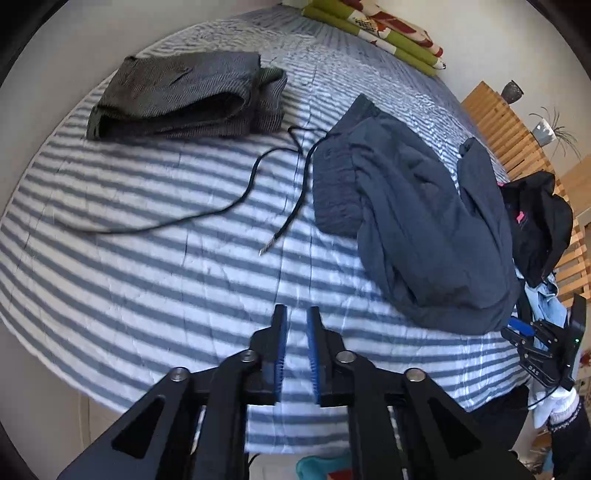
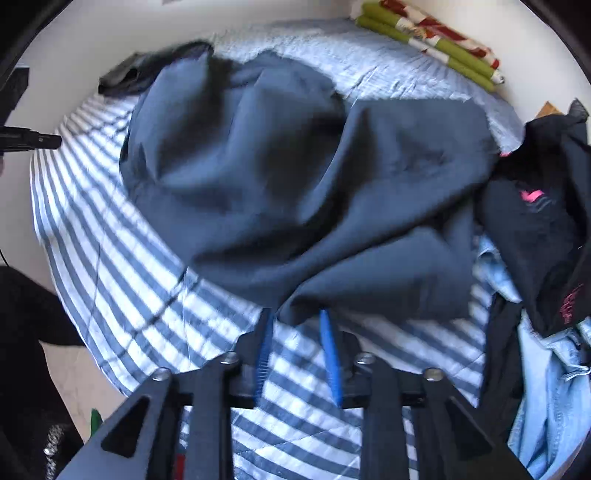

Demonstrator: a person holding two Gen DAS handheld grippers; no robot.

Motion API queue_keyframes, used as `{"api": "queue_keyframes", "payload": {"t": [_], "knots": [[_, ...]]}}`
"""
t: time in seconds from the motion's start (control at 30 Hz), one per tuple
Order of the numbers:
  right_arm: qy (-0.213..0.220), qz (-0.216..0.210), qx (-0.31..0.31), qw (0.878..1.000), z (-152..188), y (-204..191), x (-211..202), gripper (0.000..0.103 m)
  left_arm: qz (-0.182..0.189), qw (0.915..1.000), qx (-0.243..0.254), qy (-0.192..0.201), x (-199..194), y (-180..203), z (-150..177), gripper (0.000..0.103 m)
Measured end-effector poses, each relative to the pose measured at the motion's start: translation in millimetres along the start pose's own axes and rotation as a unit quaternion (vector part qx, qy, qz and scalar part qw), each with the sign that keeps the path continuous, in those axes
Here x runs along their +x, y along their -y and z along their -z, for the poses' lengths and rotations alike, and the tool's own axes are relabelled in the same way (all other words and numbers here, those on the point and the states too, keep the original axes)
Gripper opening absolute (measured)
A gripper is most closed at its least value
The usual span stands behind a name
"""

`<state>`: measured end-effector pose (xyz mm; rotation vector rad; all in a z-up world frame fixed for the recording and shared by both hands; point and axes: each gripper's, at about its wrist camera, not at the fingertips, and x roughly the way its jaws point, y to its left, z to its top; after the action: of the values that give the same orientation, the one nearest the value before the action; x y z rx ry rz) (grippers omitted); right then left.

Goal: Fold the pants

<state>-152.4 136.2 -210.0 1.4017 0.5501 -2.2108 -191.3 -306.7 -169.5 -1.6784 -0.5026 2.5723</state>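
Dark navy pants (image 1: 417,221) lie crumpled on the right half of the striped bed (image 1: 147,258), with black drawstrings (image 1: 291,210) trailing left of the waistband. My left gripper (image 1: 297,317) hovers over bare bedding in front of them, its jaws narrowly apart and holding nothing. In the right wrist view the navy pants (image 2: 295,177) fill the middle. My right gripper (image 2: 295,319) is open, and the near hem of the cloth lies at its fingertips. The right gripper (image 1: 517,332) also shows beside the lower right end of the pants.
Folded grey pants (image 1: 184,96) rest at the far left of the bed. A black garment with pink print (image 2: 535,221) and light blue denim (image 2: 546,387) are piled at the right edge. A green and red blanket (image 1: 376,26) lies at the head, with wooden slats (image 1: 491,122) beyond.
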Motion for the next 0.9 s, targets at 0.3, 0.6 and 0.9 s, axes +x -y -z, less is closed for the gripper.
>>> {"api": "queue_keyframes", "payload": {"t": [0.3, 0.6, 0.9], "knots": [[0.074, -0.059, -0.012, 0.995, -110.4, -14.9, -12.1, 0.059, 0.053, 0.9980, -0.027, 0.022, 52.3, 14.7, -56.2, 0.062], [-0.016, -0.197, 0.039, 0.979, -237.4, -79.4, 89.1, 0.059, 0.027, 0.9990, -0.005, 0.036, 54.9, 4.6, -34.4, 0.062], [-0.065, -0.140, 0.005, 0.988, -173.3, -45.2, 97.5, 0.001, 0.050, 0.9981, 0.019, 0.031, 68.6, -1.3, -38.7, 0.062]]}}
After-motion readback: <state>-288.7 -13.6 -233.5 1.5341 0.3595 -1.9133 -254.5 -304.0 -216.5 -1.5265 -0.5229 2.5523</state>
